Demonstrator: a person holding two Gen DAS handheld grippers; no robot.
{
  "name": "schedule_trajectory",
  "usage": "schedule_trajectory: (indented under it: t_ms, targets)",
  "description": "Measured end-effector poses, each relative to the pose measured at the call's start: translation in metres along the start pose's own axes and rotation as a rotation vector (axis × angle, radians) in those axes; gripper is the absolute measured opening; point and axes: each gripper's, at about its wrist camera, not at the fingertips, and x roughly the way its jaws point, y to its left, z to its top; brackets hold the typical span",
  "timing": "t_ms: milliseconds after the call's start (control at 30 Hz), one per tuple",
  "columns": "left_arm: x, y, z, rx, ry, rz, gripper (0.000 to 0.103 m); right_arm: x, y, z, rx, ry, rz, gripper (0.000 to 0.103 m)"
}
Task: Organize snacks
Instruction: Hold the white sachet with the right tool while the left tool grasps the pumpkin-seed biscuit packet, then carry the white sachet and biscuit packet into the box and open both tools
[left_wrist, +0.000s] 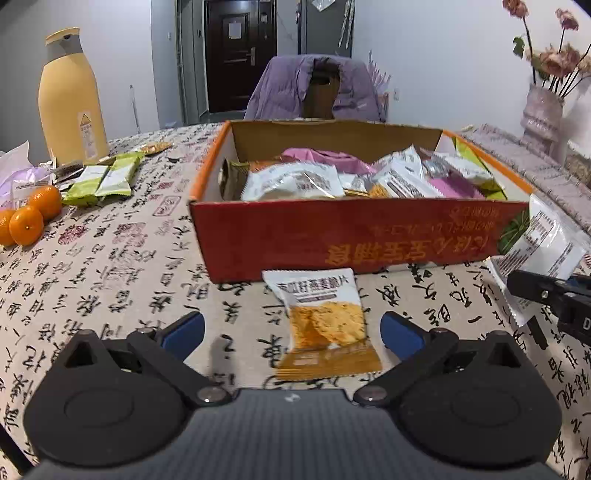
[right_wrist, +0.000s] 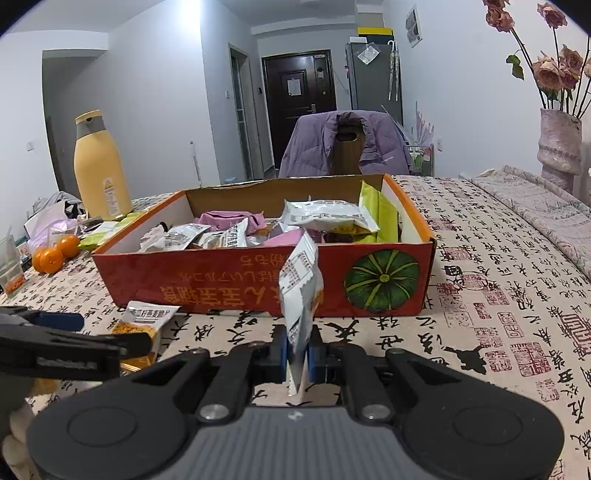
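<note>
The right hand-held gripper (right_wrist: 297, 350) is squeezed tight on a white crinkly snack packet (right_wrist: 301, 291). The packet sticks up on its edge between the blue pads, lifted off the tabletop (right_wrist: 480, 295), which wears a cloth printed with black writing. It is in front of the box, not over it.

The left hand-held gripper (left_wrist: 291, 328) has its fingers wide apart. A small white and orange cracker packet (left_wrist: 319, 321) lies flat on the cloth between them, and the pads do not touch it.

Just past both packets stands the big red cardboard box with a green pumpkin picture (right_wrist: 384, 280). Many snack packets are already inside. Some green packets (left_wrist: 103, 179) wait farther off on the left, near the small oranges (left_wrist: 26, 221) and the tall yellow bottle (left_wrist: 72, 96).

The step looks like carrying snacks into the box. Next, I think the right one needs to go up over the red wall and let go inside. The left one needs to close on the cracker packet.
</note>
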Motion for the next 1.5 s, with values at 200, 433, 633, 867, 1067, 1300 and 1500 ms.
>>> schedule_trajectory:
  t_ms: [200,433,633,867,1067,1300,1500]
  targets:
    - [0.009,-0.017,0.001,0.008,0.033,0.038,0.103,0.001,-0.002,-0.001,0.003,-0.003,0.003,0.01]
    - [0.018,-0.019,0.001,-0.029,0.05,0.043,0.097,0.002,-0.001,-0.001,0.005,-0.002,0.005,0.01]
    - [0.008,-0.021,0.002,-0.02,0.017,0.018,0.042,0.003,-0.001,-0.001,0.008,-0.001,0.009,0.01]
    - [-0.008,-0.021,-0.004,-0.017,-0.034,-0.011,0.042,-0.003,0.002,0.001,-0.004,-0.021,0.021,0.01]
    - [-0.039,-0.024,0.011,-0.008,-0.138,-0.045,0.042,-0.016,0.007,0.013,-0.02,-0.074,0.039,0.01]
    - [-0.066,-0.031,0.041,0.016,-0.256,-0.052,0.042,-0.02,0.011,0.035,-0.02,-0.127,0.044,0.01]
    - [-0.066,-0.036,0.069,0.018,-0.312,-0.027,0.042,-0.011,0.015,0.059,-0.024,-0.168,0.044,0.01]
